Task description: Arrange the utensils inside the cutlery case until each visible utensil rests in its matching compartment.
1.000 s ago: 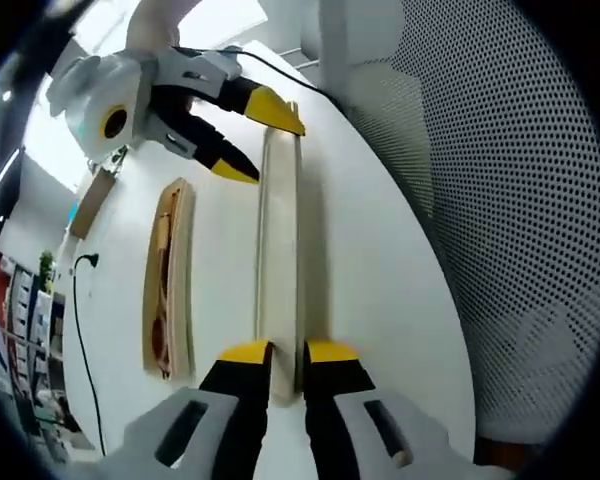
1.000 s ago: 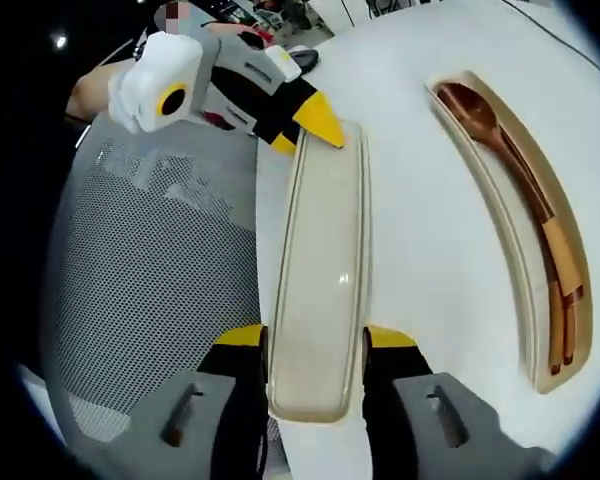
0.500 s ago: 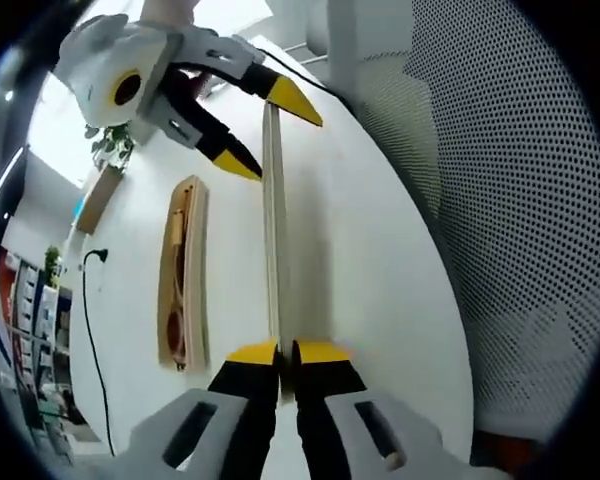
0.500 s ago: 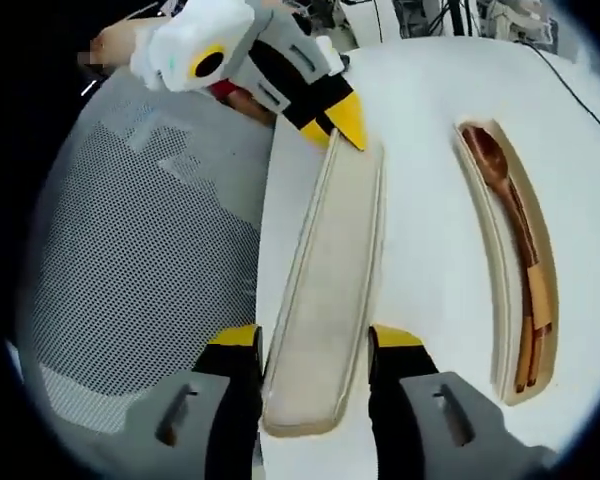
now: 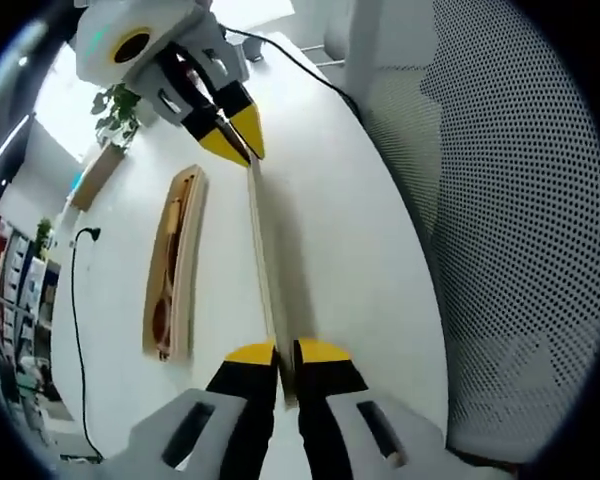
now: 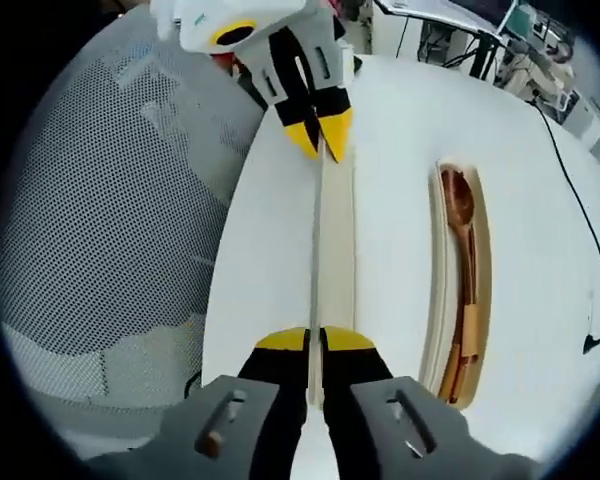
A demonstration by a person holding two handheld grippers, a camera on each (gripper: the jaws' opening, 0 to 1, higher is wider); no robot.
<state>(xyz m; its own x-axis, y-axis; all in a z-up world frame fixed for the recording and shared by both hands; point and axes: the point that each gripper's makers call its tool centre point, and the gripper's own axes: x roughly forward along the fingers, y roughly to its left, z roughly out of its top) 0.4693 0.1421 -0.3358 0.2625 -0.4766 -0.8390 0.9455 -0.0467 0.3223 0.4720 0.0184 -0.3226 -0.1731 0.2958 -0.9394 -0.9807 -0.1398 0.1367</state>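
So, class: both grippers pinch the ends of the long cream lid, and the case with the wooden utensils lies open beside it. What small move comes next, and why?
Probably carry the lid sideways over the open case: left gripper and right gripper each pinch an end, lid on edge, wooden spoon inside.

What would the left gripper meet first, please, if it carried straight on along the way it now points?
Probably the right gripper: the left gripper is clamped on one end of the lid, and the right holds the far end.

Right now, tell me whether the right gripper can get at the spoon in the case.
Probably not yet. The right gripper is shut on one end of the lid, with the left gripper on the other. The spoon lies uncovered in the open case beside it, so the way is free once the lid is released.
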